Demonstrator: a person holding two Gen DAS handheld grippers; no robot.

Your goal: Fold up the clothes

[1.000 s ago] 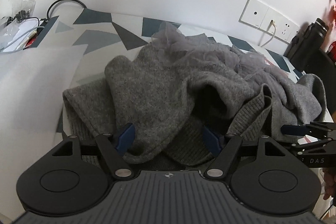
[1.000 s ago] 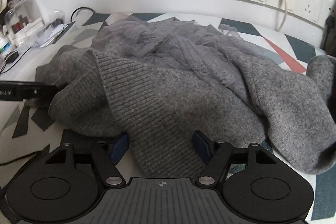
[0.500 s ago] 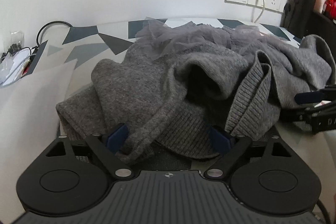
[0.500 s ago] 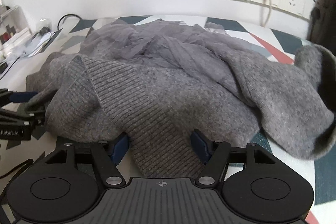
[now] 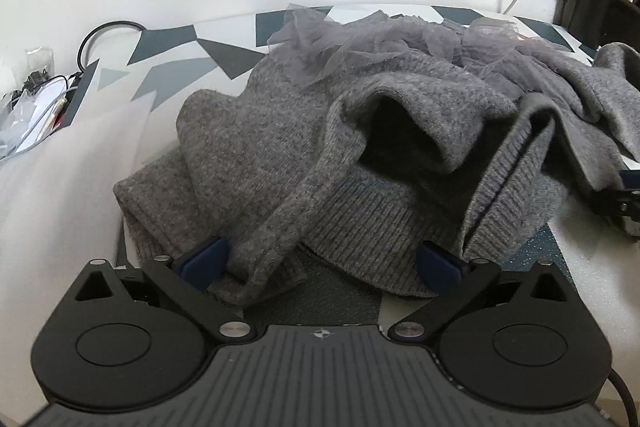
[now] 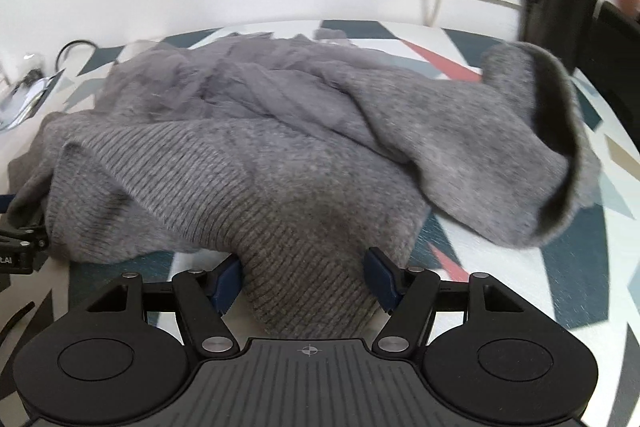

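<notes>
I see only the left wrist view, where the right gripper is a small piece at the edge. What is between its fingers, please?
Observer: The ribbed hem of the grey sweater lies between the fingers of the right gripper.
Operator: Is it already pinched?
Observer: No. The jaws stand wide apart, with the blue pads on either side of the hem.
Operator: Where does the sleeve on that side end?
Observer: The sleeve cuff lies to the right of the gripper, on the patterned tablecloth, with its dark opening turned toward the right camera.
</notes>
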